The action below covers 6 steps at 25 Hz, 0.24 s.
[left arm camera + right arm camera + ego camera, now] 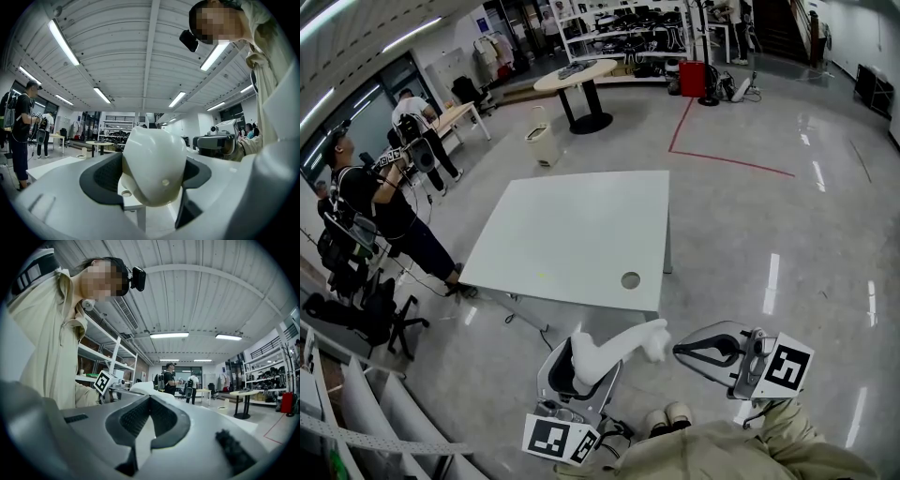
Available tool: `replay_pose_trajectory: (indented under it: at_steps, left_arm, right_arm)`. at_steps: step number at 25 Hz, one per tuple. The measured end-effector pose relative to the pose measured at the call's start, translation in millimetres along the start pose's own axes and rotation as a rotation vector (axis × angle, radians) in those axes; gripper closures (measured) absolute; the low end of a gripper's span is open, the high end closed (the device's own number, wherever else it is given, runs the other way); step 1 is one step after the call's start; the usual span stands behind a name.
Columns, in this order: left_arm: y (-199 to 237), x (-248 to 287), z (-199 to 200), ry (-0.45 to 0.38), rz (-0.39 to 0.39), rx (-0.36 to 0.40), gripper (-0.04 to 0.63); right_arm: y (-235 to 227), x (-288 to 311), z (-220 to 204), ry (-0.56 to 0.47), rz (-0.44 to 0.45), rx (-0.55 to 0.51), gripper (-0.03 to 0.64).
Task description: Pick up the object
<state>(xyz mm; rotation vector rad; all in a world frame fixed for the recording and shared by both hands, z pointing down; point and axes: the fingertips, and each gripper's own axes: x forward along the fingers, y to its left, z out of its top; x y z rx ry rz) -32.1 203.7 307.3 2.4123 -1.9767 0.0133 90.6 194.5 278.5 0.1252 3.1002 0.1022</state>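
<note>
Presently, white object (617, 352) clamped between jaws of left gripper (581, 367), held level above floor (750, 225), near white table (572, 234) front edge. In left gripper view, rounded end of object (154, 154) seen filling gap between dark pads (101, 180). Right gripper (694, 352) held level just beside object's free end; contact there cannot be told. Its jaws closed tip to tip, nothing enclosed. Two people (370, 202) seen standing left of table.

A lab hall (open-plan); grey polished floor (750, 216), white table (581, 234), equipment shelves (623, 28), ceiling strip lights (63, 42)
</note>
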Motion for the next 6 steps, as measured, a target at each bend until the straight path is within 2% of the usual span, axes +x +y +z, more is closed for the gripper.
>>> replay_pose_trajectory:
  at_steps: [6]
  left_arm:
    - [-8, 12, 0, -0.004, -0.005, 0.005, 0.253]
  right_arm:
    - [-8, -8, -4, 0.001, 0.001, 0.000, 0.614]
